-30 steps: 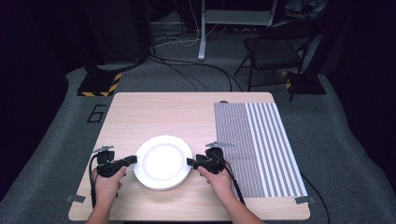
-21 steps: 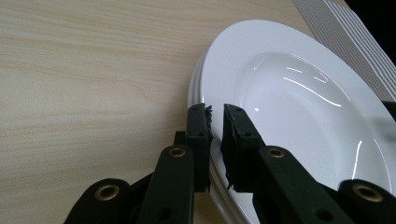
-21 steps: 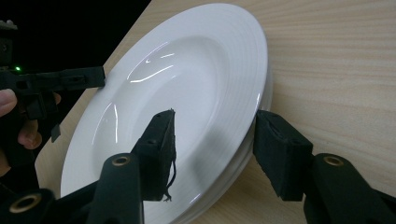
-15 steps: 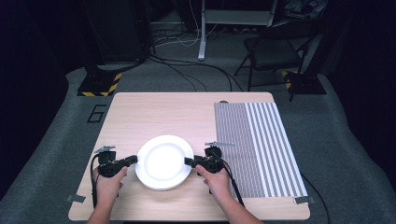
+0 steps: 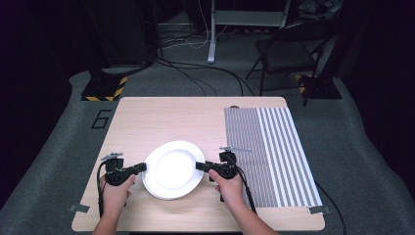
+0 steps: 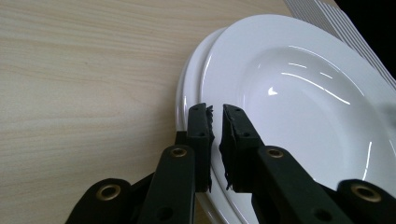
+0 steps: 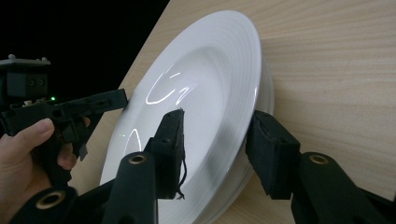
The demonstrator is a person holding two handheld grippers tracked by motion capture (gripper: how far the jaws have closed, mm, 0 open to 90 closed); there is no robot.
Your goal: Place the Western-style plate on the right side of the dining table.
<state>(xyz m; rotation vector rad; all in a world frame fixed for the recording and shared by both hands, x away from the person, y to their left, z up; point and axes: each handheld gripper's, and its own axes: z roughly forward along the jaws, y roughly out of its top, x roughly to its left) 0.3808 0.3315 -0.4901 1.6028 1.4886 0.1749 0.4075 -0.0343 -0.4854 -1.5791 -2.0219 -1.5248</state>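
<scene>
Two white plates lie stacked near the table's front edge, the top plate sitting slightly askew on the lower plate. My left gripper is at the stack's left rim. In the left gripper view its jaws are pinched on the rim of the top plate, with the lower plate showing beneath. My right gripper is at the right rim. In the right gripper view it stands open, one jaw over the top plate and the other outside the rim of the lower plate.
A grey-and-white striped mat covers the right part of the wooden table. Bare wood lies behind the plates. A folding chair, cables and a yellow-black marked base are on the floor beyond the far edge.
Both grippers have edged slightly inward toward the plate rims. The plates stay in about the same spot.
</scene>
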